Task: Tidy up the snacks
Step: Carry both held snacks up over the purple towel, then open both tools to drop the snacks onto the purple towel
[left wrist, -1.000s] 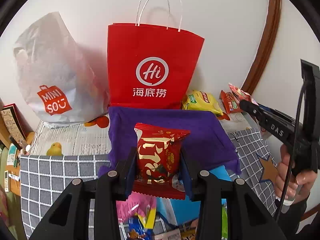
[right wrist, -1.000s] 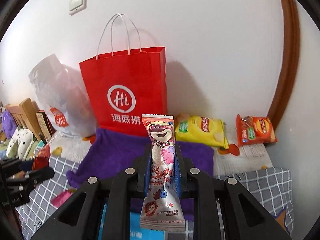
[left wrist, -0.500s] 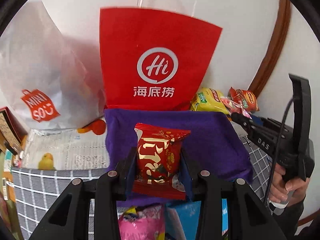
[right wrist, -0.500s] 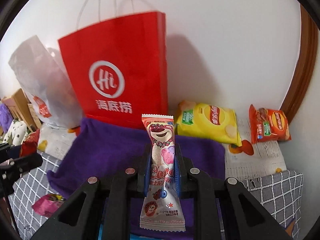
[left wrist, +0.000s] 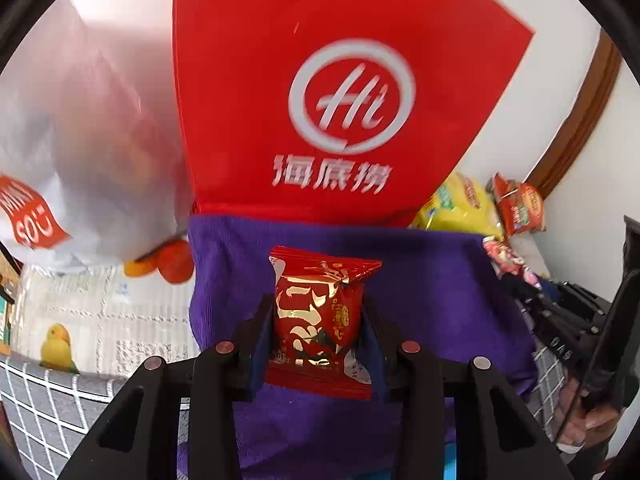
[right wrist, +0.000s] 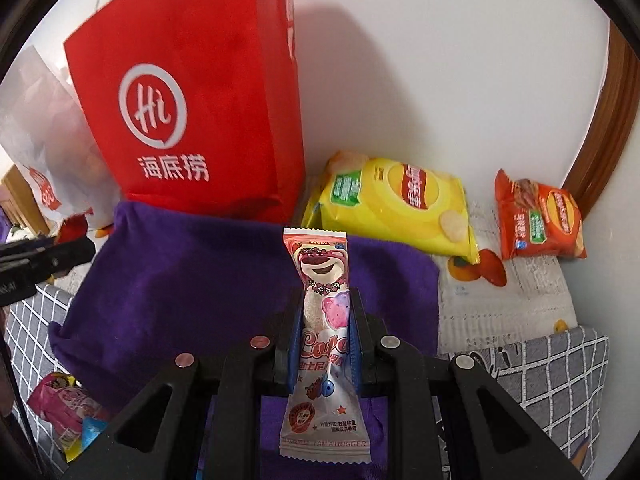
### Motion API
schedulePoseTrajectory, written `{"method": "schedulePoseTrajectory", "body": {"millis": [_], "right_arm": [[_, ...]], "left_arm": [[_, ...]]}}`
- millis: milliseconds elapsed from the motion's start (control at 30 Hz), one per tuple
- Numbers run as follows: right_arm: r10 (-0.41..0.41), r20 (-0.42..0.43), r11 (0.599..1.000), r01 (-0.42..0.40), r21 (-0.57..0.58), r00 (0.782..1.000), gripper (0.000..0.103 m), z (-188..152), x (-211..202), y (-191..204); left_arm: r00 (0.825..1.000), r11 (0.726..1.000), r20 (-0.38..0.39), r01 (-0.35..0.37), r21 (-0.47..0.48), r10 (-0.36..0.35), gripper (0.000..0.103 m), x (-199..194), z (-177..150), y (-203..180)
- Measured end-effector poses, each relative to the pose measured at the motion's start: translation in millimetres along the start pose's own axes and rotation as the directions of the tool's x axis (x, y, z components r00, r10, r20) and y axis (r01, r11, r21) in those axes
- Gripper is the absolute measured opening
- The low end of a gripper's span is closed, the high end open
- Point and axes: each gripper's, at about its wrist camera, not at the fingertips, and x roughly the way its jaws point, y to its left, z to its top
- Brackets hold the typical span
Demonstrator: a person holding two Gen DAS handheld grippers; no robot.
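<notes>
My left gripper (left wrist: 318, 312) is shut on a red and gold snack packet (left wrist: 320, 320), held upright over a purple cloth (left wrist: 432, 296). My right gripper (right wrist: 325, 312) is shut on a long pink bear snack packet (right wrist: 324, 320), above the same purple cloth (right wrist: 192, 280). A red paper bag (left wrist: 320, 100) stands against the wall just behind the cloth, also in the right wrist view as the red bag (right wrist: 208, 112). The right gripper (left wrist: 532, 300) shows at the right edge of the left wrist view, and the left gripper (right wrist: 40, 260) at the left edge of the right wrist view.
A white plastic bag (left wrist: 80, 140) leans left of the red bag. A yellow chip bag (right wrist: 396, 204) and an orange chip bag (right wrist: 540, 220) lie by the wall on the right. Loose pink snacks (right wrist: 64, 412) lie on the grey checked cover (right wrist: 560, 380). A hand (left wrist: 592, 420) holds the right gripper.
Both grippers have come down and forward toward the purple cloth and red bag, which now loom larger. Each still holds its packet.
</notes>
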Motion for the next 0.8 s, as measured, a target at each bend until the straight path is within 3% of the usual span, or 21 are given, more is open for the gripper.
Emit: {"method": "schedulePoseTrajectory", "body": {"millis": [133, 233, 800], "right_arm": [[0.007, -0.055, 1.0, -0.005, 0.021, 0.998, 0.02, -3, 16, -4], [0.001, -0.082, 1.0, 0.0, 0.014, 0.997, 0.021, -6, 25, -2], [-0.009, -0.092, 0.999, 0.004, -0.051, 0.996, 0.025, -10, 27, 17]], "left_arm": [[0.997, 0.999, -0.074, -0.034, -0.015, 0.033, 0.039, 21, -7, 8], [0.995, 1.0, -0.097, -0.018, -0.026, 0.015, 0.039, 27, -9, 11], [0.99, 0.999, -0.138, 0.013, -0.029, -0.017, 0.039, 39, -10, 9]]}}
